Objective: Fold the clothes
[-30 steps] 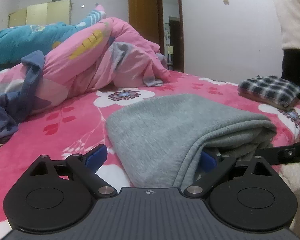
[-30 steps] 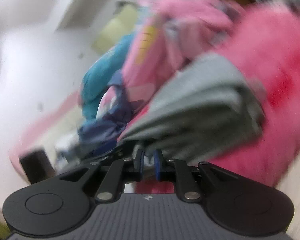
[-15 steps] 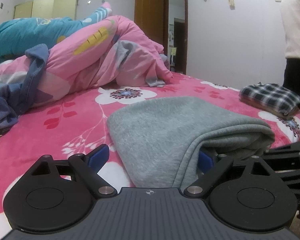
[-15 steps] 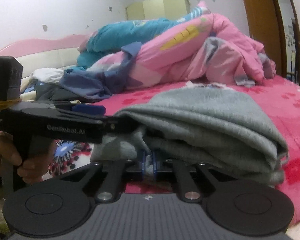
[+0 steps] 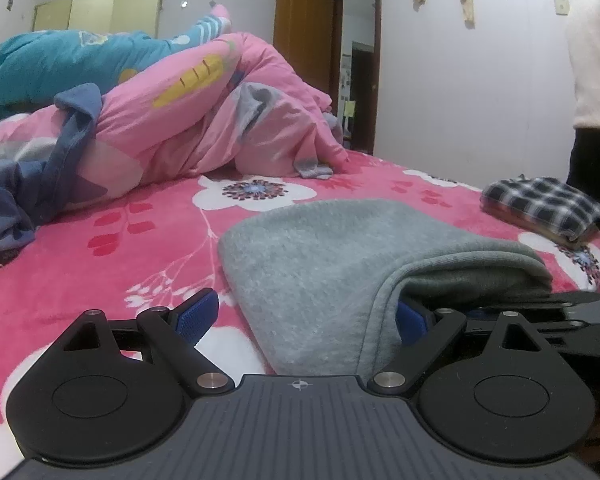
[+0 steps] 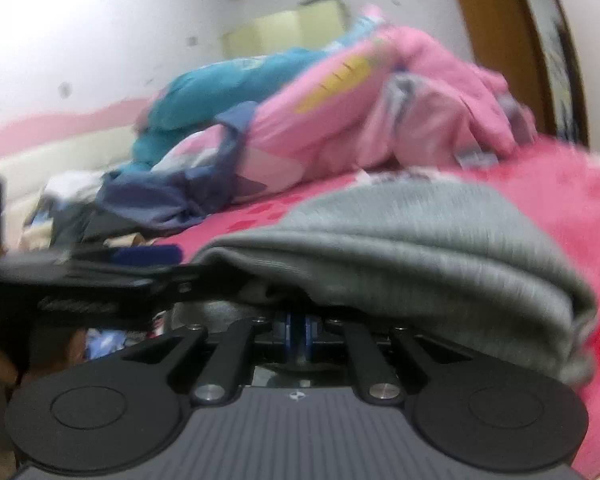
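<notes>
A folded grey garment (image 5: 340, 264) lies on the pink flowered bedspread (image 5: 120, 248); it also shows in the right wrist view (image 6: 420, 252). My left gripper (image 5: 304, 318) is open, its blue pads wide apart on either side of the garment's near edge, the right pad under the top fold. My right gripper (image 6: 296, 330) has its blue pads together at the garment's near edge, under the overhanging fold; whether cloth is pinched between them is hidden. It shows at the right in the left wrist view (image 5: 572, 308).
A heap of pink and blue quilts (image 5: 172, 92) lies at the back of the bed. A folded black-and-white plaid garment (image 5: 540, 204) sits at the bed's right edge. A person in a white top (image 5: 596, 60) stands beside it. A brown door (image 5: 304, 36) is behind.
The right gripper's view swung from tilted to level and is blurred again now. The left gripper moved slightly closer to the garment and stayed open.
</notes>
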`<state>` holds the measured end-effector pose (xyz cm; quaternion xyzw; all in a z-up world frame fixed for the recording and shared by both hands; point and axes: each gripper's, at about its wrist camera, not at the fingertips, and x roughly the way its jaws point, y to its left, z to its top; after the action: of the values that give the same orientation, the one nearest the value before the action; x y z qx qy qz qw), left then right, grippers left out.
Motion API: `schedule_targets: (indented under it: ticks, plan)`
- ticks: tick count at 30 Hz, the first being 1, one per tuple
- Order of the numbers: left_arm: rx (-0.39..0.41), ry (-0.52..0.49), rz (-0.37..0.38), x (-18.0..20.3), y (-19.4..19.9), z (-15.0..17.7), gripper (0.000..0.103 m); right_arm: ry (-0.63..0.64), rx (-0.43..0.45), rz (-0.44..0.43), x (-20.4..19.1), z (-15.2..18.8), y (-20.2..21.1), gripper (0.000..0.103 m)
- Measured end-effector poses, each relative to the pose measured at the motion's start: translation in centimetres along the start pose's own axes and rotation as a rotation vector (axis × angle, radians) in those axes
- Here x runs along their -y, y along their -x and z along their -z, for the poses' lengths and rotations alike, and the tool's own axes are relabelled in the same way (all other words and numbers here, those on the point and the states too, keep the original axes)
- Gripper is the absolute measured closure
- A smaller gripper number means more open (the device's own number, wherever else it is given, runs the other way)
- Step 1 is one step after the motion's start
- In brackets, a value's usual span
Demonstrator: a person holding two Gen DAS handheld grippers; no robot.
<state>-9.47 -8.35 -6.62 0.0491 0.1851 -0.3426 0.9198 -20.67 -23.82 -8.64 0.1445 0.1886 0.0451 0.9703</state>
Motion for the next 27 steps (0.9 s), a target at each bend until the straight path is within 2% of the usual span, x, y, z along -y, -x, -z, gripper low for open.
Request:
schedule_targets:
  ticks: [4, 10, 14, 19, 21, 24, 27]
  plan:
    - [-0.029, 0.000, 0.041, -0.1, -0.2, 0.2, 0.010, -0.149, -0.002, -0.002, 1.4, 0.1, -0.7, 0.098]
    - [-0.047, -0.049, 0.096, 1.1, -0.6, 0.4, 0.010, -0.222, 0.002, 0.000, 2.1, 0.1, -0.3, 0.097]
    - [-0.076, -0.069, 0.034, 1.3, -1.7, 0.6, 0.009, -0.287, 0.002, -0.025, 3.1, 0.1, 0.4, 0.095]
    - [-0.098, 0.047, 0.022, 0.1, -2.6, 0.7, 0.005, -0.215, 0.022, 0.035, 3.2, -0.1, 3.8, 0.092]
    - [-0.095, 0.057, 0.026, 0.2, -3.0, 0.7, 0.005, -0.176, 0.018, 0.044, 3.2, -0.1, 5.2, 0.087]
    - [-0.101, 0.066, 0.024, 0.3, -3.6, 0.8, 0.005, -0.097, 0.022, 0.031, 2.7, -0.6, 7.0, 0.087]
    - [-0.107, 0.087, -0.006, -0.2, -3.7, 1.0, 0.004, -0.007, 0.091, -0.003, 1.2, -2.2, 7.8, 0.087]
